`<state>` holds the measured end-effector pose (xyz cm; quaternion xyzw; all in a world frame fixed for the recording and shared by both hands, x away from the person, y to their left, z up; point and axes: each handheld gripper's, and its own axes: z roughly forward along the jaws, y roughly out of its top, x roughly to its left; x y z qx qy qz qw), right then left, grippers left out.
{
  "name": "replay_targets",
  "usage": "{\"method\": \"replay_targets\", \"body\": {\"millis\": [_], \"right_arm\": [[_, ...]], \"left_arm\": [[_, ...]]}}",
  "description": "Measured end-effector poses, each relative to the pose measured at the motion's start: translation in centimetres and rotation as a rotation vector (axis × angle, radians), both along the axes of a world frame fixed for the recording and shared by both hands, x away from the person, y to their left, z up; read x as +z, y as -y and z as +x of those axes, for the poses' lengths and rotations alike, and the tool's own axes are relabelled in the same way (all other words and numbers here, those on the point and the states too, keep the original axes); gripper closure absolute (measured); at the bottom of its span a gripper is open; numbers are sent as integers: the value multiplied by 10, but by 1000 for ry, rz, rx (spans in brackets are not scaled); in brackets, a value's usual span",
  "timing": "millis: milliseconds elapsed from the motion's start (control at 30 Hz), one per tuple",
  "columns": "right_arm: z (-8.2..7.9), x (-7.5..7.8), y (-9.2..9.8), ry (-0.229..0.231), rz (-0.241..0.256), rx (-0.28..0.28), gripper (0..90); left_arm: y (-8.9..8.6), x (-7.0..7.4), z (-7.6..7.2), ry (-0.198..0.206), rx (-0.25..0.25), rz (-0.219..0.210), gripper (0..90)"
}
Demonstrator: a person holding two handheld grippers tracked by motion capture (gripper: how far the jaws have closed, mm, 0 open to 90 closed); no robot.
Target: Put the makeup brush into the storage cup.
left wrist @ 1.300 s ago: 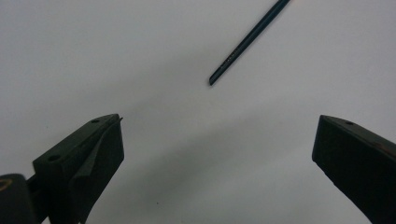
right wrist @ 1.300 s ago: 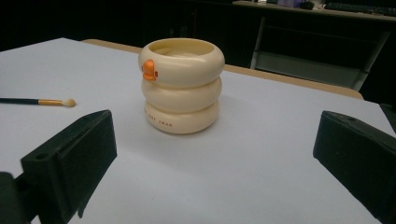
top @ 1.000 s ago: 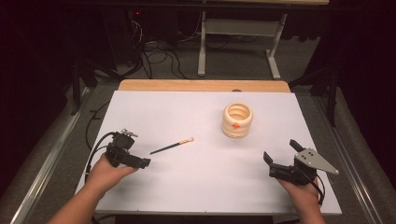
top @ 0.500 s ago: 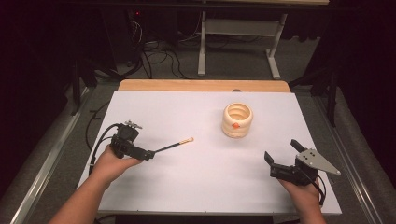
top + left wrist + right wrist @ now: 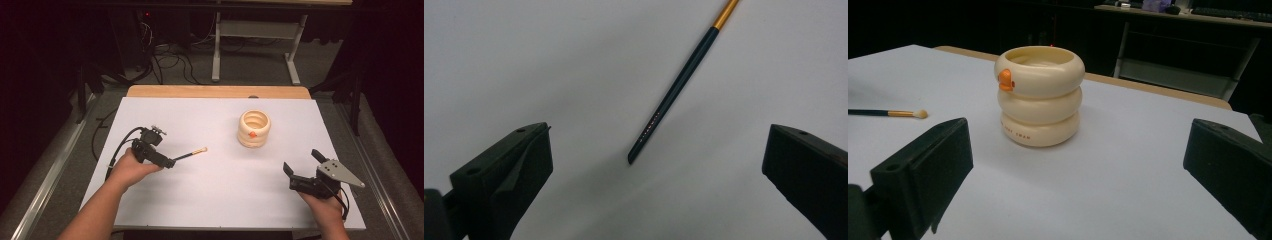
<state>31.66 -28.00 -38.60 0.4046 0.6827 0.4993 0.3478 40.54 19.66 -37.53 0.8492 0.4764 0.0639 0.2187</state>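
Note:
A thin brush (image 5: 191, 154) with a dark handle, gold ferrule and pale tip lies on the white table (image 5: 215, 200), left of centre. My left gripper (image 5: 168, 161) sits right at the handle's near end. In the left gripper view the handle end (image 5: 659, 112) lies between the wide-open jaws of the left gripper (image 5: 659, 132), untouched. A cream ringed cup (image 5: 254, 128) with an orange knob stands right of centre. My right gripper (image 5: 303, 164) rests open near the front right; in its own view the right gripper (image 5: 1078, 135) faces the cup (image 5: 1040, 95) and the brush tip (image 5: 908, 114).
A wooden strip (image 5: 217, 91) borders the table's far edge. Beyond it are cables (image 5: 165, 55) on the floor and a desk frame (image 5: 252, 35). Metal rails run along both sides of the table.
My left gripper has moved right and slightly away from the person, up to the brush's handle end. The right gripper, brush and cup have stayed put.

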Motion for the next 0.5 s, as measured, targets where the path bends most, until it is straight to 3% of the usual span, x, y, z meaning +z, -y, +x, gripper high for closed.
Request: {"method": "replay_targets", "body": {"millis": [333,500], "right_arm": [[0,0,2,0,2,-2,8],[0,0,2,2,-3,1,9]], "left_arm": [[11,-5,15,-16,-30,8,6],[14,-7,21,-8,-33,-18,7]]}}
